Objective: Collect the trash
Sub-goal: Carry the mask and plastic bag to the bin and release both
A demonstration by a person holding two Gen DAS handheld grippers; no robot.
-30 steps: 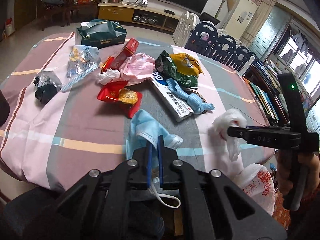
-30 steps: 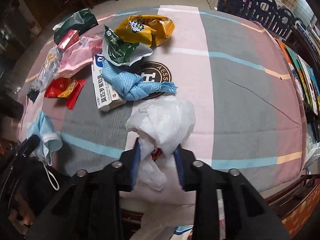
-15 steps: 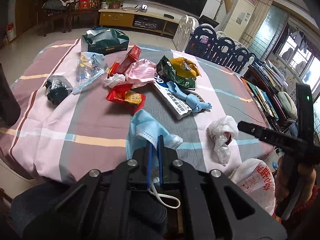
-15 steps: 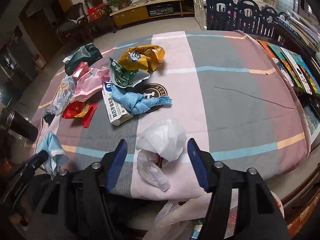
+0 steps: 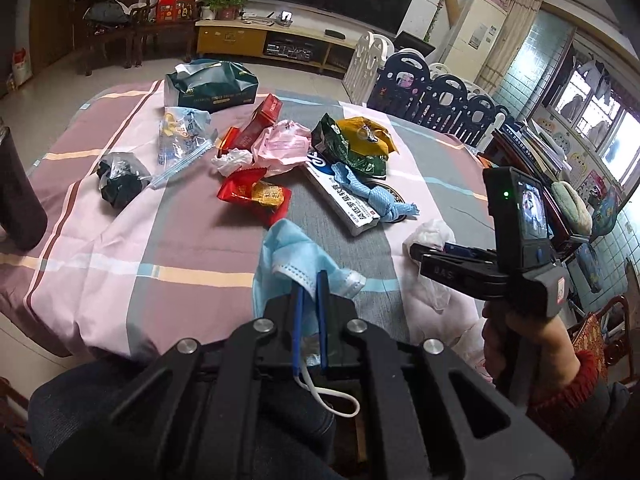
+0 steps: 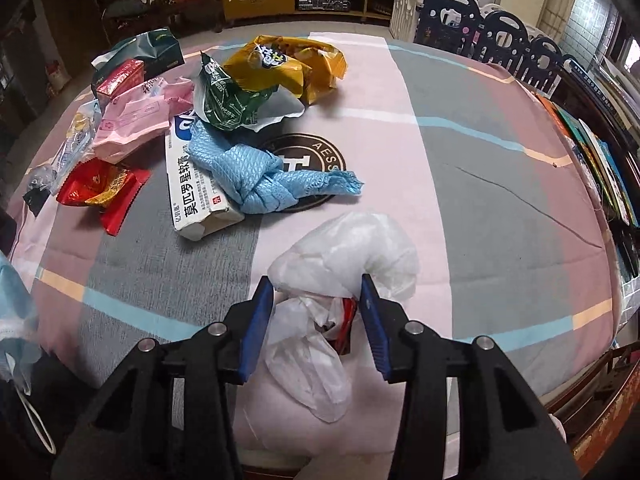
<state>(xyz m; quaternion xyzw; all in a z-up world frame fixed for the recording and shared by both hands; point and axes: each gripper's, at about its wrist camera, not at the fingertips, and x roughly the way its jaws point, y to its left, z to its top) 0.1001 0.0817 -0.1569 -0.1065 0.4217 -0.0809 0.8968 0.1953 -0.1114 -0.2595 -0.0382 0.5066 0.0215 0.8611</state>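
The right gripper [image 6: 317, 322] is closing its jaws around a crumpled white plastic bag [image 6: 348, 256], which is lying between the blue pads [image 6: 256, 328] at the near edge of the table [image 6: 500, 168]; the pads are reaching its sides, though whether they are pressing yet is hard to tell. The bag's bulky end is bulging just beyond the fingertips, and its thinner tail is trailing back toward the tool's body, so its long axis is running roughly along the line the fingers point. Something red and dark is showing inside its folds, right by the right-hand pad. The left gripper [image 5: 310, 300] is clamping a light blue face mask [image 5: 296, 258] between nearly shut jaws; the mask is fanning out ahead of the fingertips over the table edge, while its white ear loop [image 5: 332, 398] is hanging back under the tool. Further ahead of both tools, a knotted blue cloth [image 6: 264, 176] is lying across a white medicine box [image 6: 194, 184], among snack wrappers.
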